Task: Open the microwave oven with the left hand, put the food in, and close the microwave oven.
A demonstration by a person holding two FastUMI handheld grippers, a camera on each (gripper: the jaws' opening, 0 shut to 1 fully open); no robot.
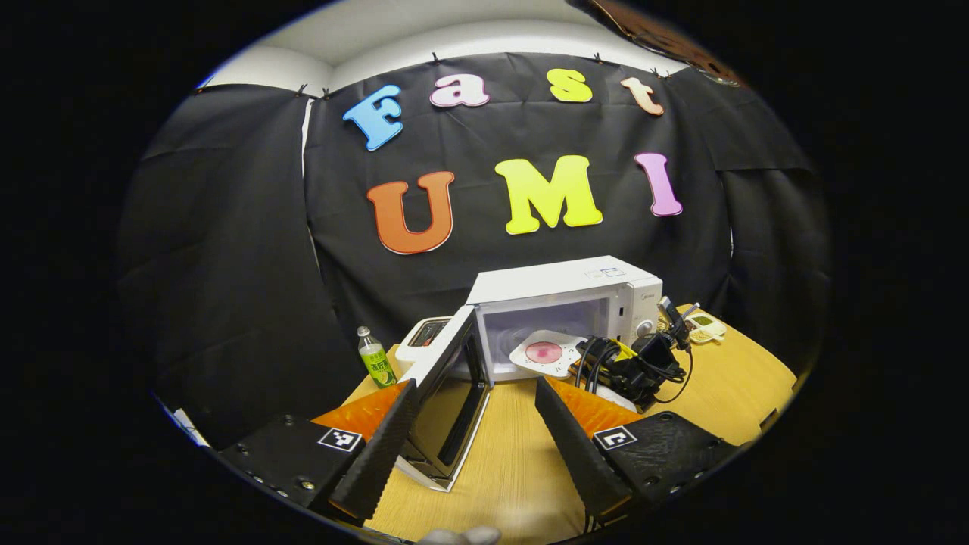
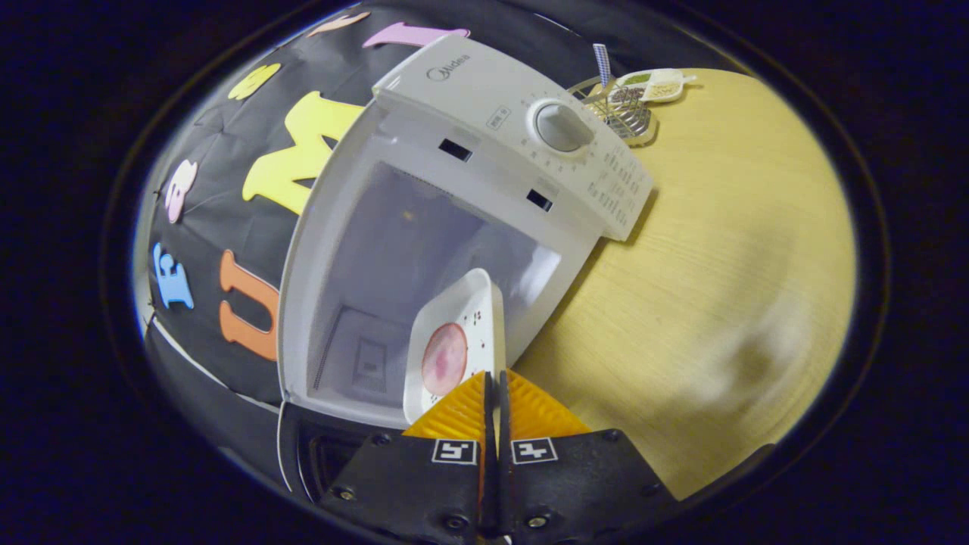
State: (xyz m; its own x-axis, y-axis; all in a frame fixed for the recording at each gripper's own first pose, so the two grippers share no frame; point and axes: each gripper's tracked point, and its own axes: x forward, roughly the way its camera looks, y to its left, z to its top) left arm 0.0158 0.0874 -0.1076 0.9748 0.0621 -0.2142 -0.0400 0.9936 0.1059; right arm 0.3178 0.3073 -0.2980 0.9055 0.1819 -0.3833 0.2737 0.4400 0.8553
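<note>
Two risks: the right hand-held gripper [image 2: 490,393], pinched shut on the plate [image 2: 454,344] rim, could tip it at the microwave [image 2: 484,151] sill; the left hand-held gripper [image 1: 477,431], wide open and empty, sits near the door [image 1: 447,386].

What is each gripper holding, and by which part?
Right gripper: shut on the plate, at its near rim. Left gripper: open, holding nothing.

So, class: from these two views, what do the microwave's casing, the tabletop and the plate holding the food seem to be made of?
Microwave casing: looks like white painted metal or plastic, smooth and matte; the look leaves it open.
Tabletop: pale wood or wood-look laminate, with fine straight grain lines and a low sheen.
Plate: probably glazed ceramic or melamine, white, speckled, with a raised rim; the right gripper pinches its edge.
</note>
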